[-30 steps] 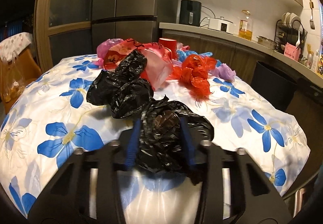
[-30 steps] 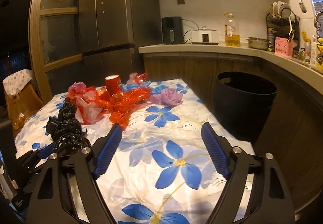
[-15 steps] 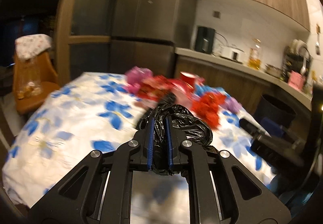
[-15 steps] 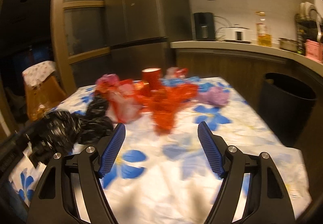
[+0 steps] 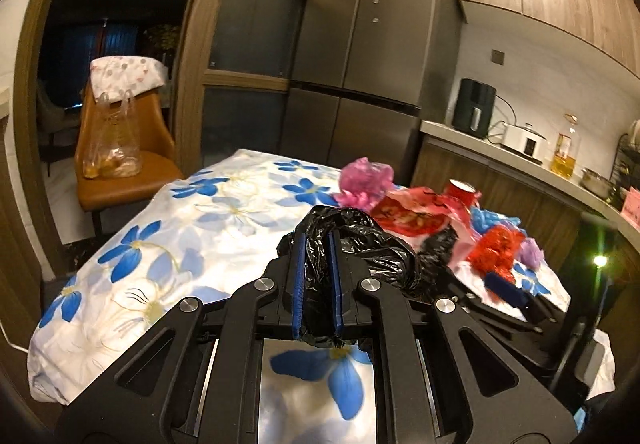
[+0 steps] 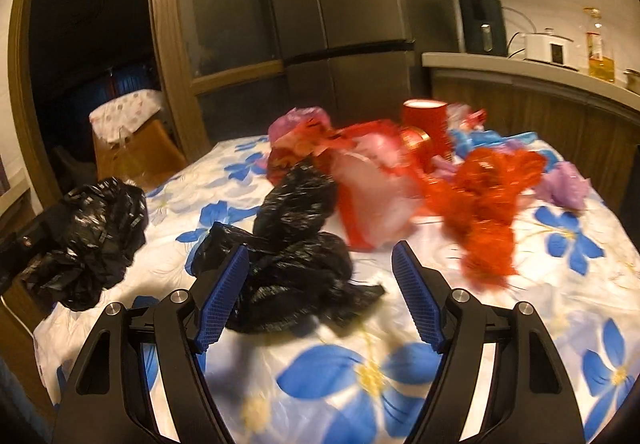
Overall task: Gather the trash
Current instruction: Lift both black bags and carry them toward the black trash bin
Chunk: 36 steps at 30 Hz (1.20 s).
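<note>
My left gripper (image 5: 316, 244) is shut on a crumpled black plastic bag (image 5: 360, 244) and holds it above the near edge of the floral table (image 5: 200, 228). That held bag also shows at the left in the right wrist view (image 6: 88, 236). My right gripper (image 6: 320, 256) is open, its jaws on either side of a second black bag (image 6: 292, 244) lying on the table. Behind lie a red and pink bag (image 6: 372, 195), crumpled red plastic (image 6: 488, 203), a red paper cup (image 6: 424, 115), a pink bag (image 5: 364, 179) and a purple bag (image 6: 568, 183).
An orange chair (image 5: 120, 163) with a clear bag on it stands left of the table. A fridge (image 5: 376, 63) stands behind. A counter (image 6: 520, 71) with appliances and an oil bottle runs along the right.
My left gripper has closed on the black bag and lifted it back off the table. My right gripper has swung left and moved in over the second black bag.
</note>
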Tool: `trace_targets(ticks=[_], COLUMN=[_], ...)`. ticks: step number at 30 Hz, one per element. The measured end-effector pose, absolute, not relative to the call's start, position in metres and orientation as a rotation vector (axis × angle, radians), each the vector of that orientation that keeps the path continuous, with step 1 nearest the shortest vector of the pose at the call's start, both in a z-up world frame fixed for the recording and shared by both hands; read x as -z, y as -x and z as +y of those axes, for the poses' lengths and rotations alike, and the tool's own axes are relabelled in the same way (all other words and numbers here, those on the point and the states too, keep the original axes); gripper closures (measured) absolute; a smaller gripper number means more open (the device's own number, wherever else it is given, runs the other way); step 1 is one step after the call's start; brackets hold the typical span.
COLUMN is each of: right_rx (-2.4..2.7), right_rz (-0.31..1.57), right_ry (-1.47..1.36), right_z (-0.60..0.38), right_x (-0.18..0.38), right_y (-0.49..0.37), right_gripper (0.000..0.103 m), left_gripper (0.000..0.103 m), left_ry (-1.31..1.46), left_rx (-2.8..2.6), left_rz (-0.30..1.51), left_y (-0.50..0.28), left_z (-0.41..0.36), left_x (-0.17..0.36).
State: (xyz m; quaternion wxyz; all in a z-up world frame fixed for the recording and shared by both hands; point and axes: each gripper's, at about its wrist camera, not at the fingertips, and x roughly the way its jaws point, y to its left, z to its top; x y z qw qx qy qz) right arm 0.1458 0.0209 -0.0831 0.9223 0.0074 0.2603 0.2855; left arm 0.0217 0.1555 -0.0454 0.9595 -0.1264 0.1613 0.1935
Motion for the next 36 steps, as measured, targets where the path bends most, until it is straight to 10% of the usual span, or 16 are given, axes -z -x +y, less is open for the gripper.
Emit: trace_targets(ticks=[5, 13, 36], right_rx=[-0.605, -0.648, -0.316], right_rz=[0.628, 0.642, 0.331], right_ry=[0.039, 0.056, -0.097], right_z=[0.042, 0.041, -0.166], right_x=[0.098, 0.102, 0.01], right_y=[-0.159, -0.155, -0.096], right_gripper=[0.032, 0.08, 0.082], left_gripper=[0.092, 0.092, 0.092], left_ry=[0.27, 0.265, 0.141], left_rx=[-0.406, -0.404, -0.081], left_rz=[0.335, 0.356, 0.312], left_y=[-0.026, -0.03, -0.078], left_z=[0.163, 0.164, 0.03], left_x=[0.047, 0.049, 0.006])
